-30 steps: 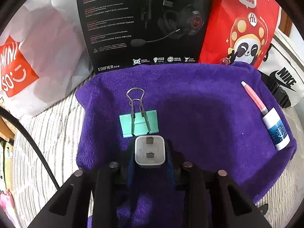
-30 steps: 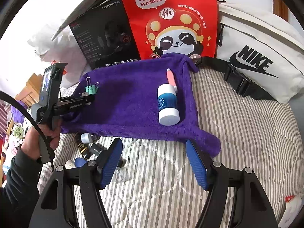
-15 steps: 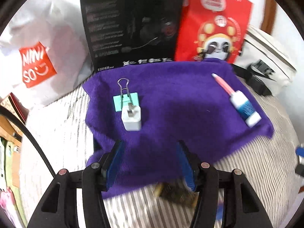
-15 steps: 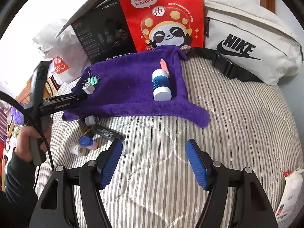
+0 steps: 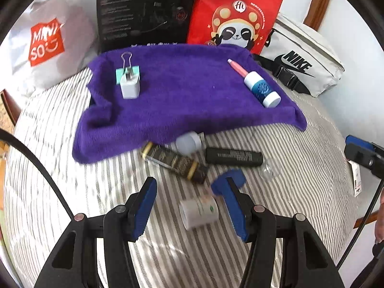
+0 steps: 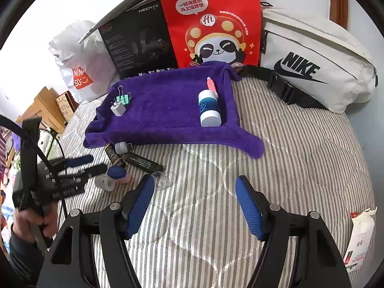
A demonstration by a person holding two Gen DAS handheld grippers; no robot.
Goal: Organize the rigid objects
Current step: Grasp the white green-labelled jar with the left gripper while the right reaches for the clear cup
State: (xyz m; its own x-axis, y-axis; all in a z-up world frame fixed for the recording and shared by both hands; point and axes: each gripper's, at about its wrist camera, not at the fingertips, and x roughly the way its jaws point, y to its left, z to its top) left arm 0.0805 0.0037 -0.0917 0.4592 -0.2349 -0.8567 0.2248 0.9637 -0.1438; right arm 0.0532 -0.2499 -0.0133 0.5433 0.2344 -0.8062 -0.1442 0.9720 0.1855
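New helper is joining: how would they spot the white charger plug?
Find the purple towel on the striped bed. At its far left corner, the small white cube-shaped charger plug stands against a mint-green binder clip. It is the only white block there.

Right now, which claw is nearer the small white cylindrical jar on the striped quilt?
Left. The left claw is open right over the small white cylindrical jar; the right claw hangs open farther off, over bare quilt.

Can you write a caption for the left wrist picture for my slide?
Open left gripper hovers over small bottles on the striped bed; charger and clip sit on the purple towel.
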